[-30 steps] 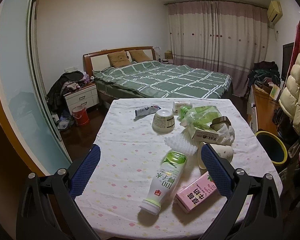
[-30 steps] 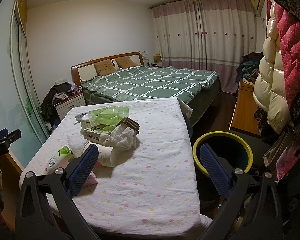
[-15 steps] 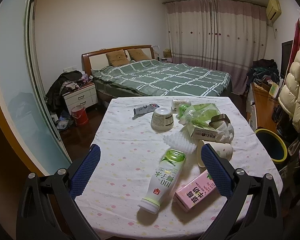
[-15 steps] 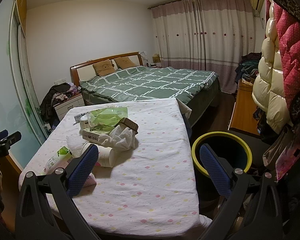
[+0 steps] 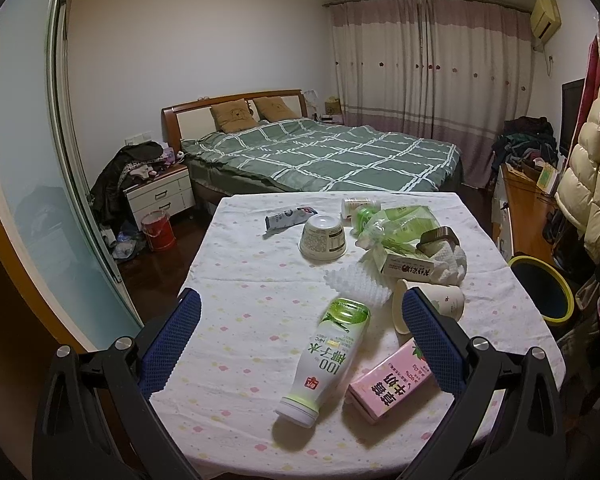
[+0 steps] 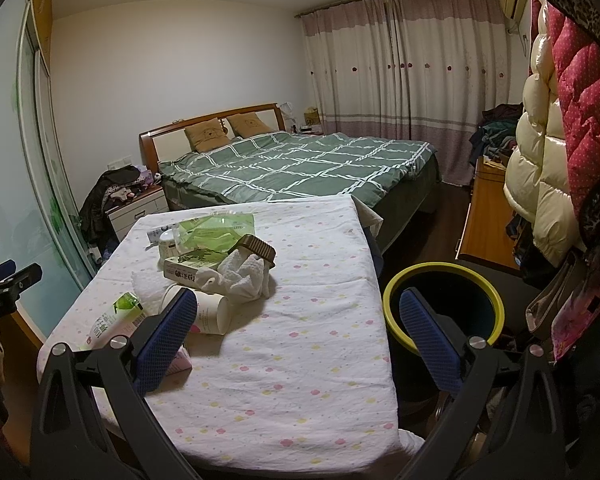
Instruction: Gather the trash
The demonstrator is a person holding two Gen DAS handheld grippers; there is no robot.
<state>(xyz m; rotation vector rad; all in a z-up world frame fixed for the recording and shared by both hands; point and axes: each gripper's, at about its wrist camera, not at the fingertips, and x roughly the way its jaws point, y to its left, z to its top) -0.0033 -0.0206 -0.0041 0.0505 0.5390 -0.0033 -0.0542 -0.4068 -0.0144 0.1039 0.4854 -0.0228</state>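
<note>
Trash lies scattered on a cloth-covered table (image 5: 244, 280): a green-capped white bottle (image 5: 326, 356), a pink carton (image 5: 392, 388), a paper cup (image 5: 440, 304), an upturned white bowl (image 5: 322, 236), a green plastic bag (image 5: 400, 224), a small box (image 5: 408, 266) and a white towel (image 6: 244, 276). My left gripper (image 5: 298, 320) hangs open above the near table edge, the bottle between its fingers' lines. My right gripper (image 6: 296, 322) is open over the table's right side. A yellow-rimmed bin (image 6: 444, 304) stands on the floor to the right of the table.
A green checked bed (image 5: 324, 156) lies beyond the table, with a white nightstand (image 5: 160, 196) and a red bucket (image 5: 158, 230) to the left. Jackets (image 6: 560, 128) hang at the right above a wooden cabinet (image 6: 488, 216). A sliding glass door (image 5: 28, 160) runs along the left.
Both views have shifted only slightly; the table objects sit a little higher and farther in the left wrist view. Nothing was grasped or moved.
</note>
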